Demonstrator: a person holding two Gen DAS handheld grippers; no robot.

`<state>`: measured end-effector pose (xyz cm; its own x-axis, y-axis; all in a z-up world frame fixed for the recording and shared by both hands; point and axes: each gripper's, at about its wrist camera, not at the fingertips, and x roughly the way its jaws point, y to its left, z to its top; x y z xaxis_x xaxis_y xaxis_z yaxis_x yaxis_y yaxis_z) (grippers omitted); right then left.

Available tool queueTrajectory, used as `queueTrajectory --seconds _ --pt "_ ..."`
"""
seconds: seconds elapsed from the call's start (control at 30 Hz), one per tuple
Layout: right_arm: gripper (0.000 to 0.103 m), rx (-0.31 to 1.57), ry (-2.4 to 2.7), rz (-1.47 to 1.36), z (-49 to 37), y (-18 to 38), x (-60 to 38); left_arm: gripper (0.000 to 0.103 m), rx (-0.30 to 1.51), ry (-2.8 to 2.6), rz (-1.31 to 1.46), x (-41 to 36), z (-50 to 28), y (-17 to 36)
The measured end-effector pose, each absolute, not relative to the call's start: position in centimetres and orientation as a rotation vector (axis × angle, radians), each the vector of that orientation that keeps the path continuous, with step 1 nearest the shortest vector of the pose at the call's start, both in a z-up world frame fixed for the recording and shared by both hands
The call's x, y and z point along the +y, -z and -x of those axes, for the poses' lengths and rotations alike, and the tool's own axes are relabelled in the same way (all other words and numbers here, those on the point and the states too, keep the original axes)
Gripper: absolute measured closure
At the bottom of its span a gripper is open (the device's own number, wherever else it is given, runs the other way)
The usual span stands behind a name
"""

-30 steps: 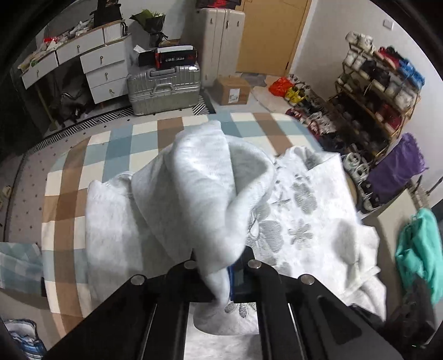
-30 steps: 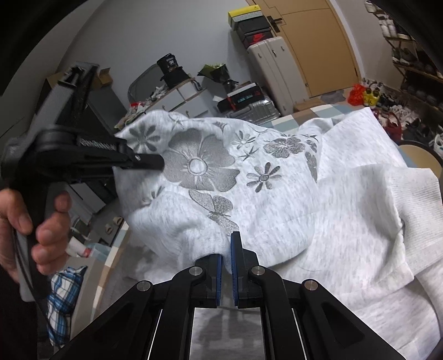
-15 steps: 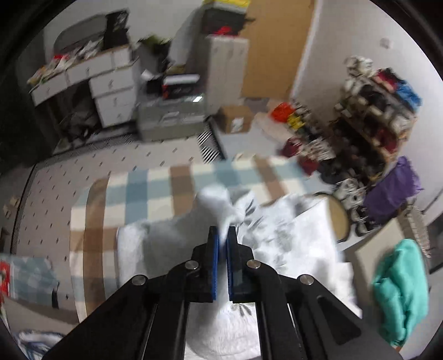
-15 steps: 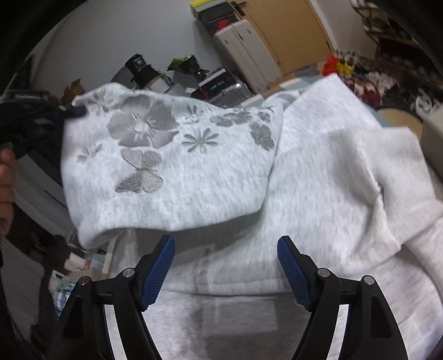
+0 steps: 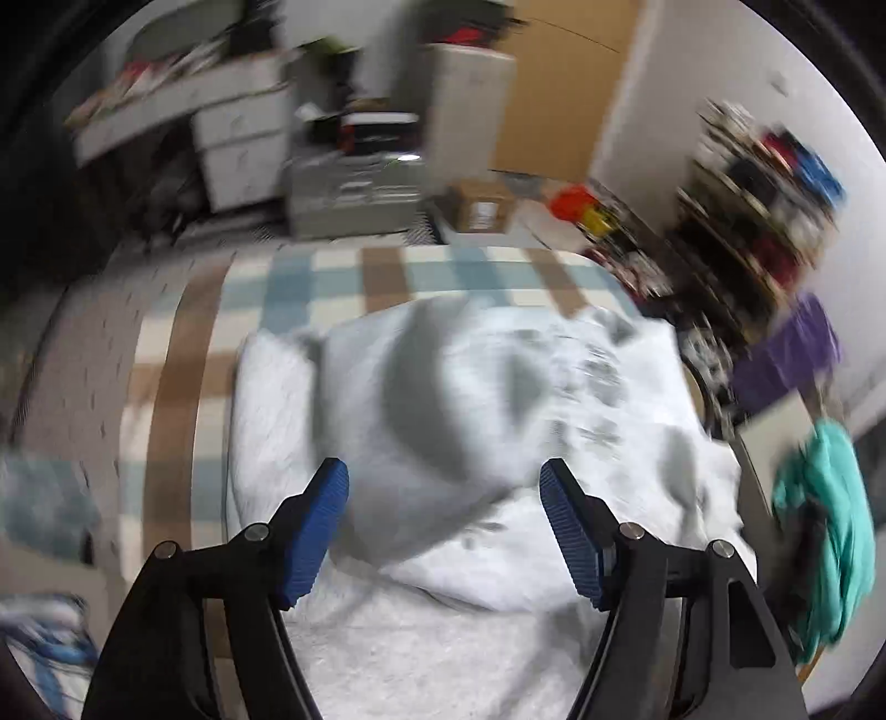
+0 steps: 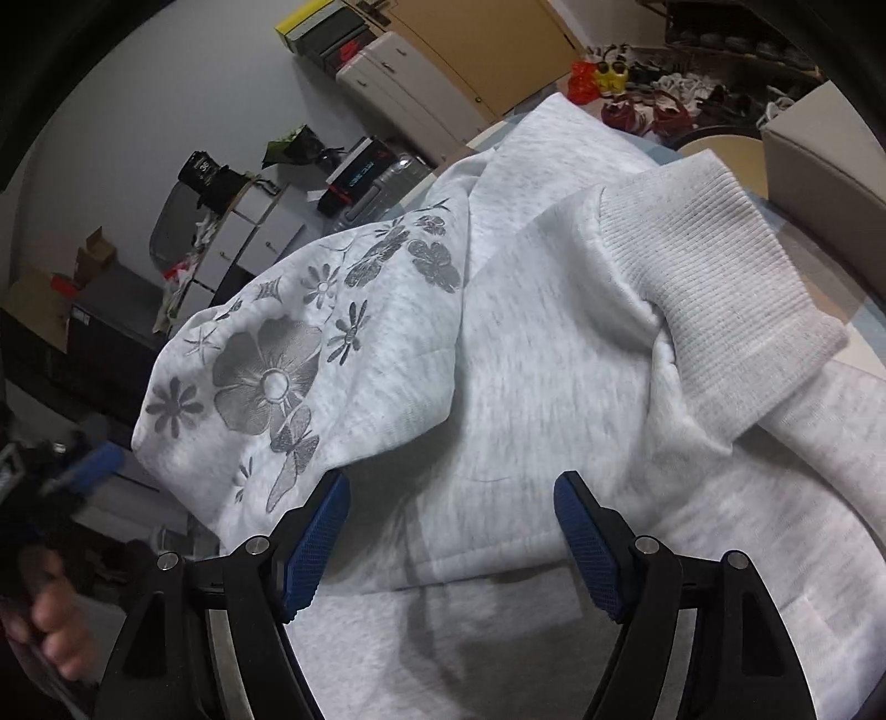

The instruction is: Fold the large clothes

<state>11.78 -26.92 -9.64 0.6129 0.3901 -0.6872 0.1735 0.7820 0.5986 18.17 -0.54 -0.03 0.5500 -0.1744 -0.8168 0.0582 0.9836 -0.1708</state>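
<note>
- Left gripper [image 5: 443,498]: jaws opening, blue pads wide apart, nothing pinched between them; cloth lies below and beyond. View heavily blurred.
- Right gripper [image 6: 451,509]: jaws stand wide apart, pads free of the cloth, which lies under and past them.
- Grey sweatshirt [image 6: 554,360]: the task's garment, spread in loose folds on the checked cover [image 5: 387,271]. Right wrist view shows the part printed with flowers and a butterfly [image 6: 266,376] lying over the plain body, and a ribbed cuff [image 6: 720,260] folded across at upper right.
- Low left of the right wrist view: a person's hand [image 6: 50,626] on the other gripper's handle, one blue pad showing; blurred.
- Right edge of the left wrist view: teal cloth [image 5: 830,526] hanging; purple cloth [image 5: 786,354] beyond it.
- Floor past the cover: cardboard box [image 5: 482,207], closed, contents not visible. Silver suitcase [image 5: 354,194] beside it, shut, with dark boxes stacked on its lid.
- Far right: shoe rack [image 5: 764,188], shelves filled with shoes; more shoes on the floor by it.
- Far left: white drawer unit [image 5: 238,149], drawers shut, clutter on top.
- Back wall: pale upright suitcases [image 6: 410,94] with flat boxes stacked on top, wooden door [image 6: 476,50] behind.
</note>
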Motion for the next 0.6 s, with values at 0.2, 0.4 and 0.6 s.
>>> queueTrajectory --seconds 0.2,0.4,0.6 --pt "0.026 0.853 -0.144 -0.634 -10.4 7.5 -26.0 0.035 1.045 0.268 0.106 -3.2 -21.1 1.6" --pt "0.026 0.838 -0.142 -0.609 -10.2 6.7 -25.9 0.035 1.099 0.213 -0.243 -8.0 -22.6 4.2" --pt "0.026 0.856 -0.165 -0.6 -10.7 7.2 -26.0 0.101 1.062 0.195 -0.22 -6.6 -22.5 3.4"
